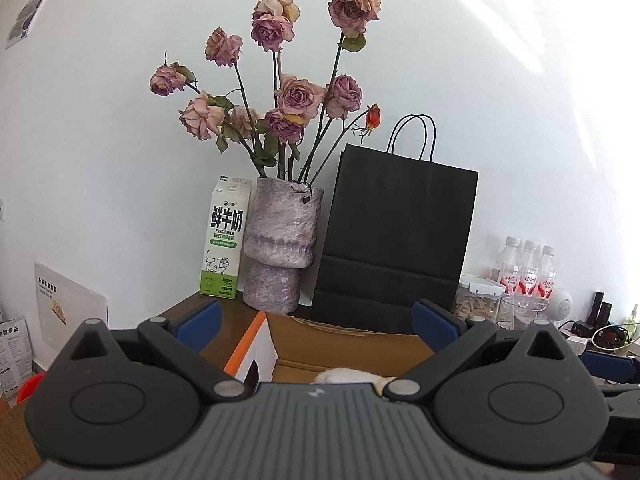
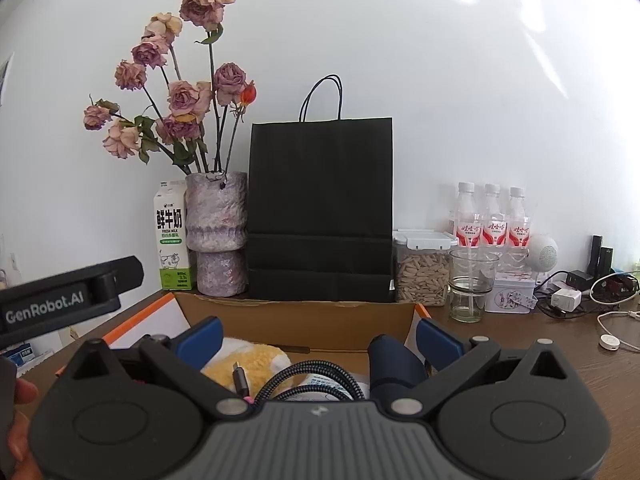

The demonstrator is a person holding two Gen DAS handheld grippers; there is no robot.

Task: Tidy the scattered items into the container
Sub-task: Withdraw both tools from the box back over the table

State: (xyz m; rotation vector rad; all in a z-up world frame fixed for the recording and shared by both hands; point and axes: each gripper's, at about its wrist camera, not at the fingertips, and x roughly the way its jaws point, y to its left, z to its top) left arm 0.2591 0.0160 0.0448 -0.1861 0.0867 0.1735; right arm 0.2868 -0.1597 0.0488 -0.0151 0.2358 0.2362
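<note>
Cardboard box (image 2: 296, 314) sits open on the near part of the table (image 2: 560, 360), and it already holds a yellow-and-white plush toy (image 2: 256, 360), a braided USB cable (image 2: 304, 380) coiled over some light packaging, and a dark blue object (image 2: 392, 364) whose kind I cannot tell, so much of the tidying looks done. Both tools hover over it with nothing between their fingers: the right gripper (image 2: 318, 342) has its blue pads spread wide above the contents, and the left gripper (image 1: 316, 326) is likewise spread, looking across the box's far wall. What remains is hard to judge, since the table close around the box is mostly hidden; a small white round gadget (image 2: 609, 342) on its lead lies to the right, possibly a stray. Just behind the box stand a milk carton (image 2: 171, 236), a vase of dried roses (image 2: 216, 236), a black paper bag (image 2: 320, 208), a jar of seeds (image 2: 422, 272), an empty glass (image 2: 472, 284) and three water bottles (image 2: 492, 216), all crowding its far edge.
</note>
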